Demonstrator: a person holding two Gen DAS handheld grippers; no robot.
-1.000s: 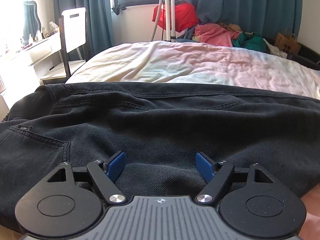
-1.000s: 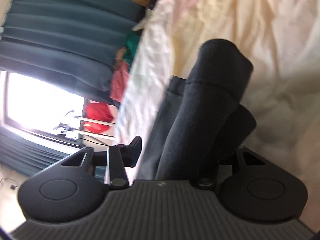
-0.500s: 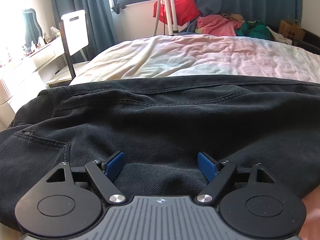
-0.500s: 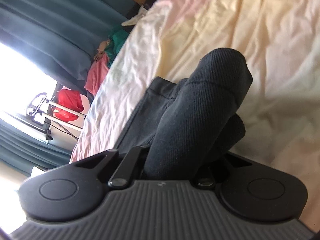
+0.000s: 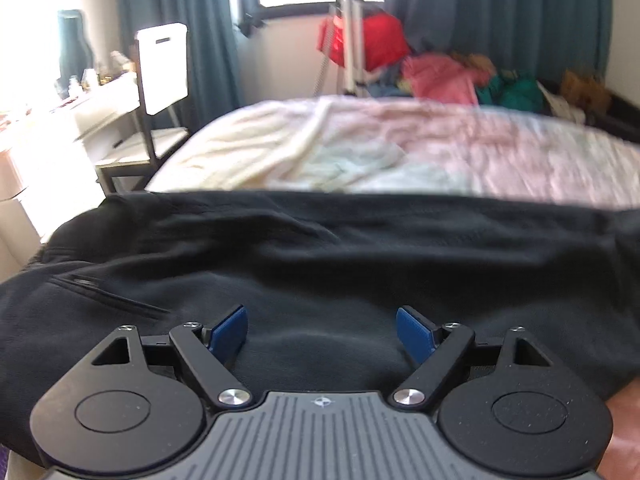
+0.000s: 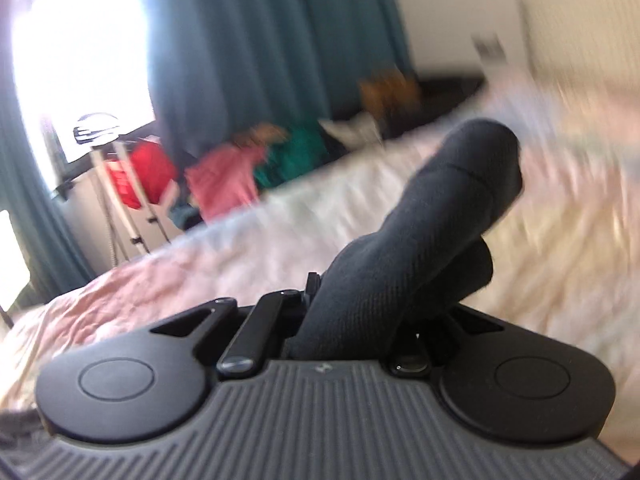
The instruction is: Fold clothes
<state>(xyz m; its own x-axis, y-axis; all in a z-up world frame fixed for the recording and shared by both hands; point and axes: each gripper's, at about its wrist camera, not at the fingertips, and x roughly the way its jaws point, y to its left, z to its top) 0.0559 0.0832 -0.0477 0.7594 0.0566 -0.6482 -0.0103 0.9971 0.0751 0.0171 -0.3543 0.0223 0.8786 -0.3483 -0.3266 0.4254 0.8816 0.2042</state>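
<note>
Black trousers [image 5: 320,256] lie spread across the near edge of the bed, a pocket at the left. My left gripper [image 5: 322,330] is open, its blue pads [image 5: 228,330] resting just above the cloth and holding nothing. My right gripper [image 6: 376,304] is shut on a bunched end of the black trousers [image 6: 440,216], which sticks up and forward over the bed. Its fingertips are hidden by the cloth. The right wrist view is blurred by motion.
The bed [image 5: 400,156] has a pale crumpled cover. A white chair [image 5: 162,68] and desk stand at the left. A tripod [image 5: 348,40] and a pile of coloured clothes [image 5: 440,72] sit by the teal curtains [image 6: 260,48] behind the bed.
My right gripper closed on the trouser end and swung round with it, so the bed now looks level. My left gripper tilted slightly and stayed open.
</note>
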